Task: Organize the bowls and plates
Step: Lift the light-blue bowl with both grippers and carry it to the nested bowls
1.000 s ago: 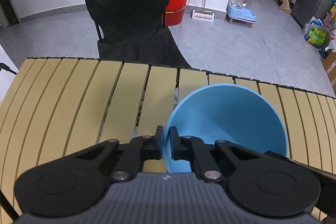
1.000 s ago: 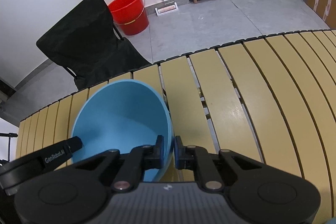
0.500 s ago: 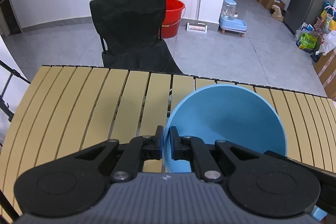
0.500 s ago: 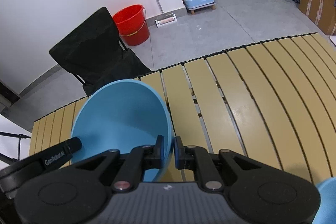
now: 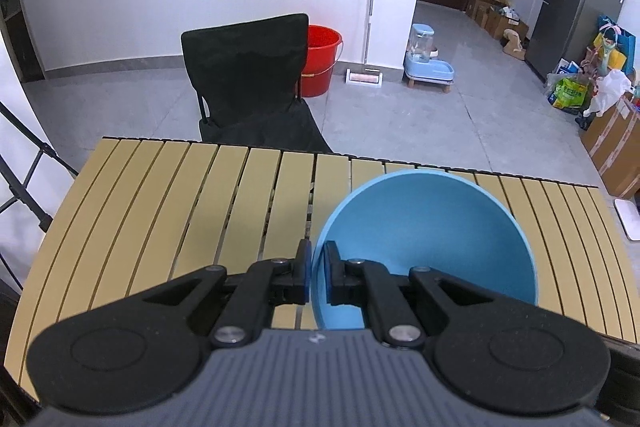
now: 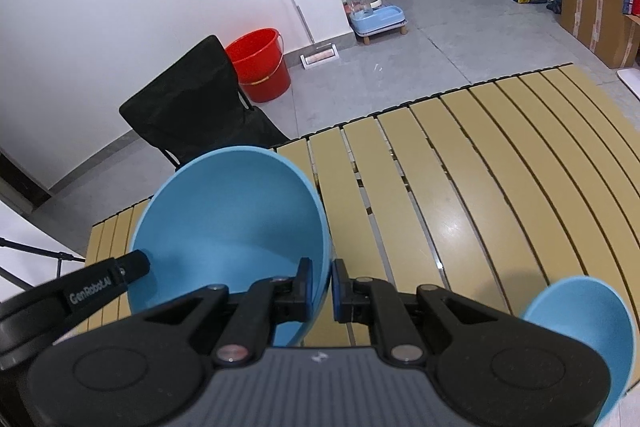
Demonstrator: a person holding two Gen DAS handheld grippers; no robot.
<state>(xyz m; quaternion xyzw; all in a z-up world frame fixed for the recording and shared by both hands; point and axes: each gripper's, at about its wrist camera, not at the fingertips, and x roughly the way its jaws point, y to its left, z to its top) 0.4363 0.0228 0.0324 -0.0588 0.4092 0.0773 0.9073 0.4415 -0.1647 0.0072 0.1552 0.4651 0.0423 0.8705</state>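
Both grippers clamp one large blue bowl (image 5: 432,227) above a yellow slatted table (image 5: 180,207): the left gripper (image 5: 316,269) pinches the bowl's left rim, the right gripper (image 6: 321,285) its right rim, each with one finger inside and one outside. A second blue bowl (image 6: 584,323) shows at the near right. Beyond the table's far edge stand a black folding chair (image 5: 252,83) and a red bucket (image 5: 322,59).

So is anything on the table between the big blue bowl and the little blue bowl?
Nothing visible. Both grippers, left and right, pinch the big blue bowl's rim. Only bare table slats show between it and the smaller blue bowl at the right.
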